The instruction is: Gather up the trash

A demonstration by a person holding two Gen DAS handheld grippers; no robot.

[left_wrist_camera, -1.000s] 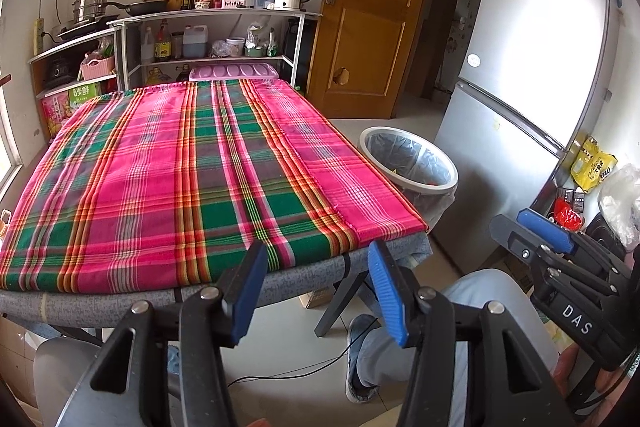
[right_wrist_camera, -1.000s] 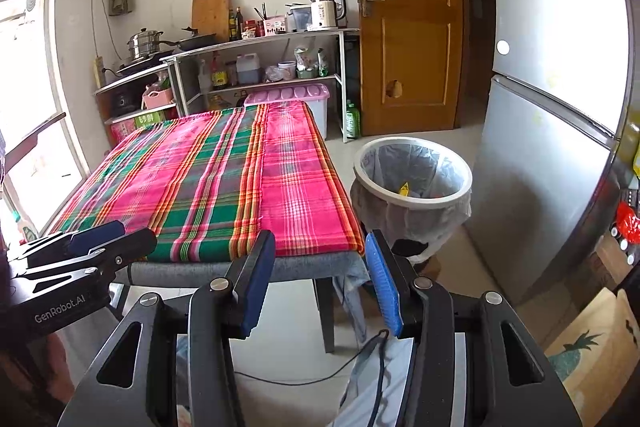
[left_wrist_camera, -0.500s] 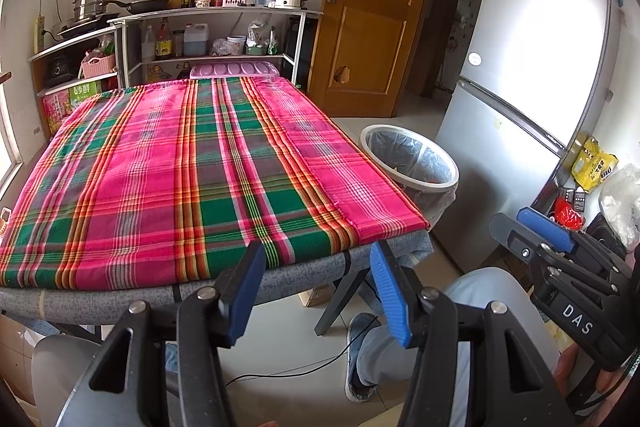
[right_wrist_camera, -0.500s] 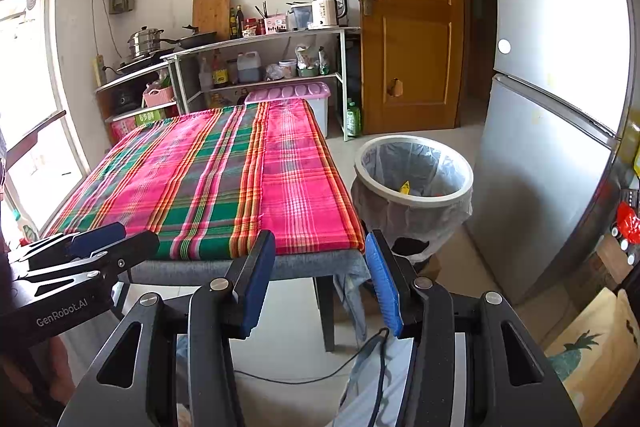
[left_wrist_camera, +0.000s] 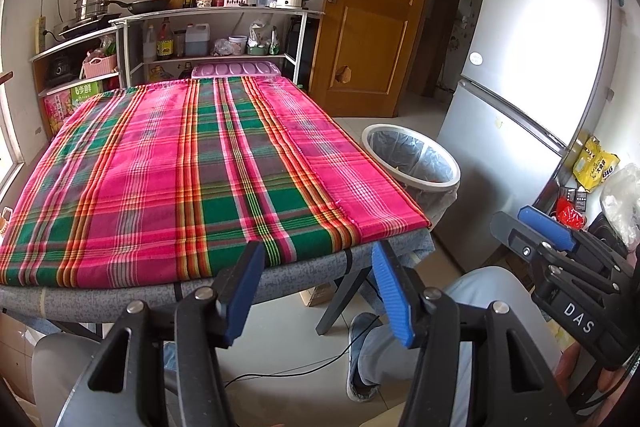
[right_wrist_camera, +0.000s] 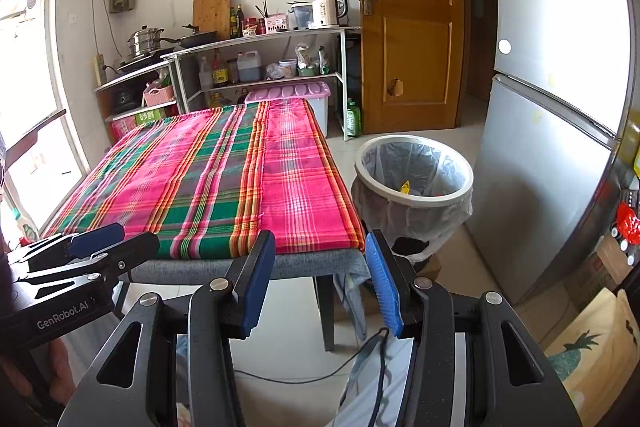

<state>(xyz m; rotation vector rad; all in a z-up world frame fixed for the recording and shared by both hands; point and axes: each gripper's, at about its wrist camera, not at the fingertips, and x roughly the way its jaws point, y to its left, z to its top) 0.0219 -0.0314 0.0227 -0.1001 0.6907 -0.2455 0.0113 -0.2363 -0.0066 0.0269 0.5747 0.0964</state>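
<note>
The left claw (left_wrist_camera: 316, 281) stands with its blue pads spread apart and nothing between them, poised just short of the near edge of the desk (left_wrist_camera: 120, 297); the right claw (right_wrist_camera: 318, 277) is likewise spread and empty, hovering off the desk's near right corner. Compared with a second ago almost nothing has changed: both claws have only drifted a touch, the view of the desk shifting slightly, and neither has closed on anything. In my judgement that means the collecting is finished or paused, since the plaid cloth (left_wrist_camera: 188, 163) covering the desk shows no scrap or wrapper anywhere on it. The only trash I can make out is a small yellow piece (right_wrist_camera: 405, 186) already lying inside the lined bin (right_wrist_camera: 414, 201), with something reddish beside it too small to identify. The bin stands on the floor just beside the desk's right edge, between the desk and the fridge (right_wrist_camera: 552, 131), beyond and to the right of the right claw and well apart from the left one. Shelves (left_wrist_camera: 216, 55) of kitchen goods stand past the desk's far end.
</note>
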